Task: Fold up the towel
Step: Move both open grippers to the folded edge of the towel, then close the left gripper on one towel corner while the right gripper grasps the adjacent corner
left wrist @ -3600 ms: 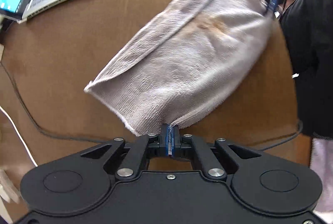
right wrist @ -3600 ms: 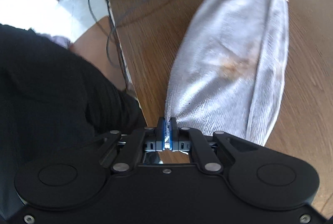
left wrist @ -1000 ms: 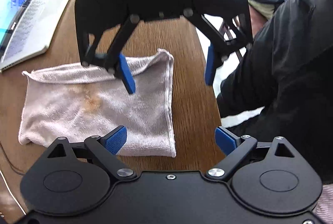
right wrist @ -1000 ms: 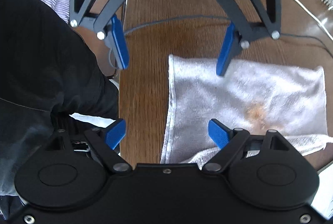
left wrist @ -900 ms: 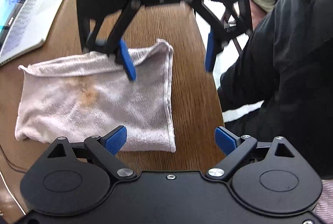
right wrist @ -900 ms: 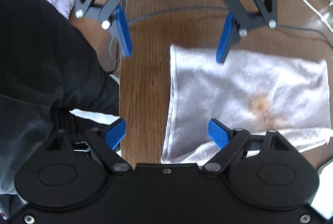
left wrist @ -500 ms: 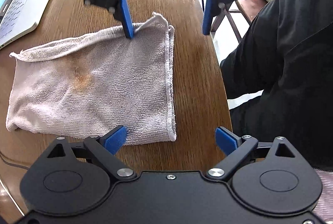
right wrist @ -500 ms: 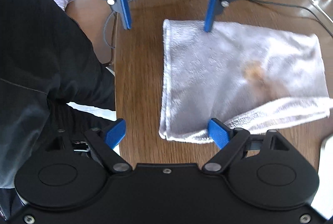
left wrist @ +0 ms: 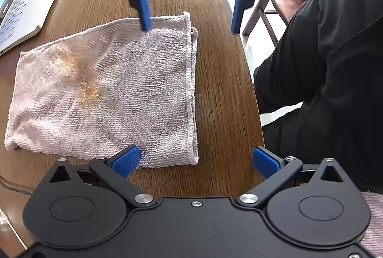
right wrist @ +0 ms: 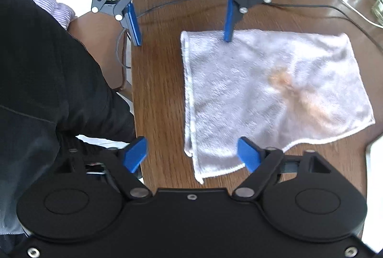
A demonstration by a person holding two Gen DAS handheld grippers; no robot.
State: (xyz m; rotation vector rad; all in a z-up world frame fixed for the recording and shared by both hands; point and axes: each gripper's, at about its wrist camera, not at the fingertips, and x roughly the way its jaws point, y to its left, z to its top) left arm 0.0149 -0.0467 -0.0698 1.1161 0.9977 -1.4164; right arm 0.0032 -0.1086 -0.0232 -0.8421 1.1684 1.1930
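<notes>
Both hand-held grippers, left (left wrist: 194, 159) and right (right wrist: 191, 153), gape empty over the stained, pale terry towel (left wrist: 105, 90) lying doubled on the brown wooden counter (left wrist: 215, 66); pinch both layers at each near corner, evenly.

Towel (left wrist: 124, 90) pale grey-white, ribbed weave, orange-brown stain (left wrist: 88, 88) near middle. Table (left wrist: 215, 90) brown woodgrain. Both tools black, blue pads (left wrist: 125, 159). Laptop (left wrist: 21, 8) at far table corner silver, probably.
</notes>
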